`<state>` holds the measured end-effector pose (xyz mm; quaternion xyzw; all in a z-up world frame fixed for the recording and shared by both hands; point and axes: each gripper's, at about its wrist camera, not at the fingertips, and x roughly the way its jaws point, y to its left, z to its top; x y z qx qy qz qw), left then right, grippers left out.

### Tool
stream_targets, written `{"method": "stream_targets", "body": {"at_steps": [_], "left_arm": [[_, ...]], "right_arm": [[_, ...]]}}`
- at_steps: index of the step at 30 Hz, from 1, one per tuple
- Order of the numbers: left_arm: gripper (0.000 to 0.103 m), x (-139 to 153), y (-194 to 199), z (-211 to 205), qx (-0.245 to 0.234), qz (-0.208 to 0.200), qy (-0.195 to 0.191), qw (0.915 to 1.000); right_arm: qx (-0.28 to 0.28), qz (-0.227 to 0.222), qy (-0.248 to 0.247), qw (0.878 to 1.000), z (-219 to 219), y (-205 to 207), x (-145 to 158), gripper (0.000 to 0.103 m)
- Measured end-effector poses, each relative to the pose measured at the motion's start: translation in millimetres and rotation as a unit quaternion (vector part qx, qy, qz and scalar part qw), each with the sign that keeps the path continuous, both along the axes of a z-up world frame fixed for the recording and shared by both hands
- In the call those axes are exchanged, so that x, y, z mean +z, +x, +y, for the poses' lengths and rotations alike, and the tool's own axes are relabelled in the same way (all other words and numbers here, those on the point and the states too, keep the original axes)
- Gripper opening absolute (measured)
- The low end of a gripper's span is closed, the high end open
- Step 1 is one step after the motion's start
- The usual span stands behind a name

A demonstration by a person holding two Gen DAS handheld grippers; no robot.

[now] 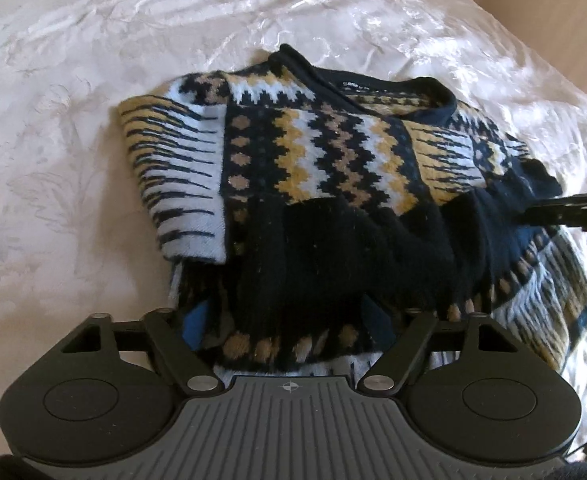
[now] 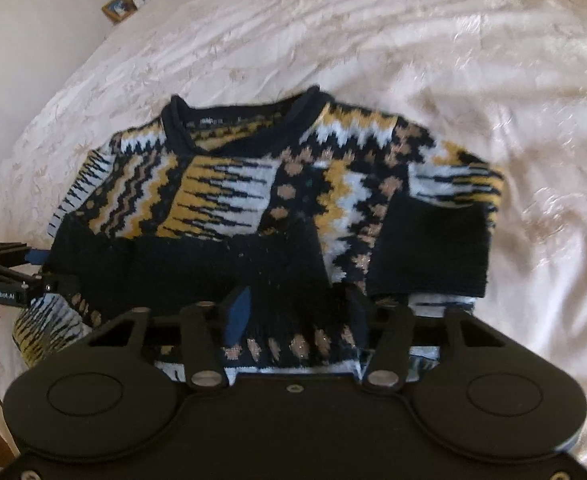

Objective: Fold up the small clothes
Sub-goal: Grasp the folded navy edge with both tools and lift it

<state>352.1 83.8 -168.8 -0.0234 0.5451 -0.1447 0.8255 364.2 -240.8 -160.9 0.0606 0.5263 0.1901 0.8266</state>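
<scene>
A navy, mustard and white patterned sweater [image 1: 313,184] lies on the white bedspread [image 1: 73,80], sleeves folded in over the chest, collar at the far end. It also shows in the right wrist view [image 2: 277,208]. My left gripper [image 1: 289,320] is open, its blue-padded fingers either side of the raised dark hem. My right gripper [image 2: 297,312] is open the same way, straddling the hem, fabric bunched between the fingers. The right gripper also enters the left wrist view at the right edge [image 1: 565,212]; the left gripper shows at the left edge of the right wrist view [image 2: 17,276].
The bedspread [image 2: 453,60] spreads wide beyond the sweater. A nightstand with a lamp and picture frame [image 2: 119,6] stands at the far left corner. A wall runs along the left side.
</scene>
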Motion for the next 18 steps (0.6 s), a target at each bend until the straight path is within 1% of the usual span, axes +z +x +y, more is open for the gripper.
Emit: {"method": "stream_targets", "body": {"at_steps": [1, 2, 3, 4, 5, 6, 8, 11, 15, 18], "left_arm": [[0.05, 0, 0, -1, -0.002, 0.001, -0.003, 1.0], [0.043, 1, -1, -3, -0.003, 0.002, -0.002, 1.0], [0.04, 1, -2, -5, -0.004, 0.002, -0.001, 1.0], [0.032, 2, -3, -7, -0.005, 0.002, -0.001, 1.0], [0.021, 2, -4, -8, -0.005, 0.002, -0.008, 1.0], [0.016, 3, -6, -9, -0.006, -0.001, -0.017, 0.9998], [0.012, 9, -13, -13, -0.007, -0.018, -0.014, 0.9997], [0.012, 22, -26, -16, -0.002, -0.047, -0.012, 0.9988], [0.012, 50, -44, -14, 0.018, -0.093, -0.016, 0.9953], [0.012, 77, -50, -13, 0.022, -0.134, -0.006, 0.9907]], "right_arm": [[0.002, 0.003, -0.001, 1.0, 1, 1, -1, 0.048], [0.002, 0.004, 0.001, 1.0, 0, 0, -1, 0.044], [0.003, 0.006, 0.005, 1.0, 0, 0, -1, 0.028], [0.003, 0.008, 0.007, 1.0, 0, -1, 0, 0.012], [0.004, 0.004, 0.006, 1.0, 0, -2, 1, 0.012], [0.006, 0.002, 0.009, 1.0, -1, -4, 3, 0.012], [0.001, -0.01, 0.015, 1.0, -1, -8, 9, 0.012], [-0.006, -0.033, 0.023, 0.999, -1, -21, 26, 0.012], [-0.012, -0.07, 0.042, 0.997, -1, -41, 55, 0.012], [-0.015, -0.102, 0.051, 0.993, -1, -53, 78, 0.012]]}}
